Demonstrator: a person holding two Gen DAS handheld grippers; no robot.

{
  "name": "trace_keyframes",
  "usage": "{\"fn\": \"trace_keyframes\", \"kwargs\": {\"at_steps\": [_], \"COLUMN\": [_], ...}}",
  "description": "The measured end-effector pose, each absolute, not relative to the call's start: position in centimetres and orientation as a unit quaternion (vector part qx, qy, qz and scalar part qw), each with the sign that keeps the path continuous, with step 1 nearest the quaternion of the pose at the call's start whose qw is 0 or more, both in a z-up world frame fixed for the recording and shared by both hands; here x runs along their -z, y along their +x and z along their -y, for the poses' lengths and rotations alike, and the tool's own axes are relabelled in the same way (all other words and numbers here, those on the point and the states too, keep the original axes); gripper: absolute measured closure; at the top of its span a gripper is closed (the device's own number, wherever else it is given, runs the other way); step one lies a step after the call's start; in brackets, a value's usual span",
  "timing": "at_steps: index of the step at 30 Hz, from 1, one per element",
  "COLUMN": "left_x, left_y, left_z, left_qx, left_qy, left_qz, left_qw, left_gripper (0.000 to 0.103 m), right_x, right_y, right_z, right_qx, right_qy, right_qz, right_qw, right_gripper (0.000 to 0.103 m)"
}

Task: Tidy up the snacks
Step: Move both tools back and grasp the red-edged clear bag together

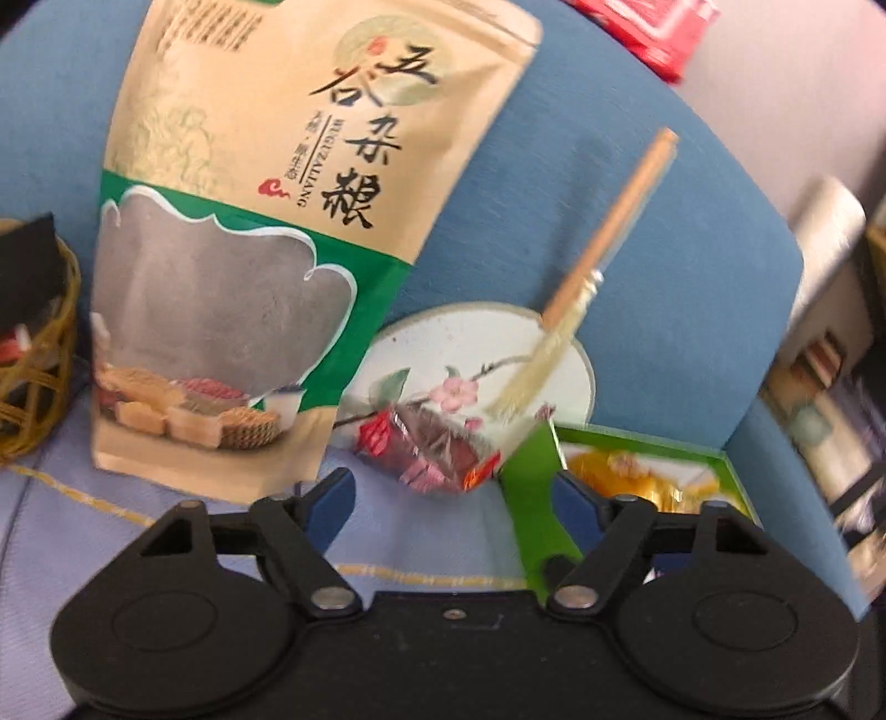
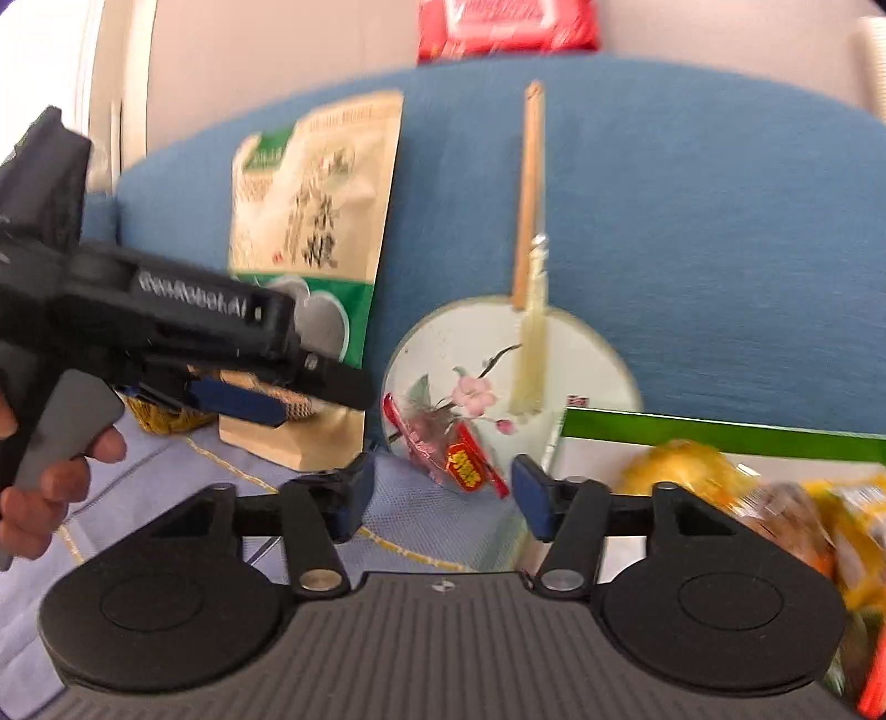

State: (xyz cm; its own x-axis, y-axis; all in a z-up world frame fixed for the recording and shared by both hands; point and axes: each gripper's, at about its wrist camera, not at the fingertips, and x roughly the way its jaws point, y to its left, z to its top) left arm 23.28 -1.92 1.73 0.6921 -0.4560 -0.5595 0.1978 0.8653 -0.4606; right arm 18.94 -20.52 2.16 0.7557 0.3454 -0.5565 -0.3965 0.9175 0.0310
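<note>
A tan and green grain pouch stands against the blue cushion; it also shows in the right wrist view. A small red-and-clear wrapped snack lies on a round painted fan, just ahead of both grippers; in the right wrist view the snack sits between the fan and my fingers. My left gripper is open and empty. My right gripper is open and empty. The left gripper's body crosses in front of the pouch's base.
A green-rimmed box with yellow wrapped snacks lies to the right, also in the right wrist view. A wicker basket stands at the left. A red packet sits behind the cushion. A lilac cloth covers the surface.
</note>
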Motion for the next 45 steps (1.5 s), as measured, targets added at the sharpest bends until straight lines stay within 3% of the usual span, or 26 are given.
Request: {"fn": "trace_keyframes", "kwargs": {"at_steps": [4, 10, 11, 12, 13, 14, 15, 25, 26, 28, 29, 32, 33, 34, 45], "left_x": [-0.9, 1.3, 1.7, 2.0, 2.3, 2.6, 2.7, 1.1, 1.4, 2.3, 2.6, 2.7, 2.6, 2.5, 3.5], "left_y": [25.7, 27.8, 28.0, 28.2, 28.4, 28.6, 28.4, 17.4, 16.1, 14.7, 13.8, 12.5, 12.4, 12.5, 15.8], "left_z": [2.3, 2.6, 2.6, 2.6, 2.5, 2.5, 2.3, 0.4, 0.3, 0.7, 0.5, -0.3, -0.6, -0.9, -0.5], "left_qx": [0.179, 0.175, 0.174, 0.172, 0.173, 0.178, 0.182, 0.256, 0.259, 0.253, 0.25, 0.227, 0.226, 0.22, 0.24], "left_qy": [-0.187, -0.182, -0.183, -0.183, -0.182, -0.181, -0.181, -0.161, -0.154, -0.138, -0.13, -0.116, -0.116, -0.122, -0.131], "left_qz": [-0.344, -0.359, -0.363, -0.368, -0.375, -0.381, -0.385, -0.384, -0.391, -0.399, -0.401, -0.399, -0.402, -0.405, -0.448], "left_qw": [0.903, 0.898, 0.897, 0.895, 0.892, 0.889, 0.887, 0.872, 0.87, 0.87, 0.872, 0.881, 0.88, 0.879, 0.851], "left_gripper": [0.003, 0.037, 0.048, 0.063, 0.072, 0.095, 0.099, 0.097, 0.083, 0.032, 0.0, 0.0, 0.0, 0.0, 0.0], "right_x": [-1.4, -0.6, -0.3, 0.0, 0.3, 0.3, 0.1, -2.2, -2.0, -1.2, -0.8, 0.8, 1.3, 1.6, 2.5], "right_y": [22.2, 25.9, 26.3, 26.7, 26.8, 26.6, 26.0, 11.6, 10.2, 7.6, 6.9, 6.3, 6.5, 6.6, 8.2], "right_z": [19.9, 17.9, 17.5, 17.0, 16.6, 16.4, 16.4, 18.6, 18.9, 19.1, 19.1, 19.1, 19.0, 18.9, 20.3], "right_qx": [-0.202, -0.195, -0.192, -0.188, -0.188, -0.186, -0.19, -0.243, -0.247, -0.26, -0.262, -0.268, -0.266, -0.266, -0.292], "right_qy": [-0.046, -0.085, -0.095, -0.109, -0.123, -0.131, -0.13, -0.092, -0.091, -0.092, -0.09, -0.08, -0.077, -0.074, 0.074], "right_qz": [-0.336, -0.378, -0.385, -0.39, -0.391, -0.389, -0.382, -0.31, -0.309, -0.316, -0.324, -0.345, -0.348, -0.351, -0.392], "right_qw": [0.919, 0.901, 0.898, 0.895, 0.893, 0.893, 0.895, 0.914, 0.914, 0.908, 0.904, 0.896, 0.896, 0.895, 0.87], "right_gripper": [0.027, 0.028, 0.029, 0.043, 0.07, 0.077, 0.079, 0.083, 0.082, 0.071, 0.067, 0.033, 0.015, 0.009, 0.0]}}
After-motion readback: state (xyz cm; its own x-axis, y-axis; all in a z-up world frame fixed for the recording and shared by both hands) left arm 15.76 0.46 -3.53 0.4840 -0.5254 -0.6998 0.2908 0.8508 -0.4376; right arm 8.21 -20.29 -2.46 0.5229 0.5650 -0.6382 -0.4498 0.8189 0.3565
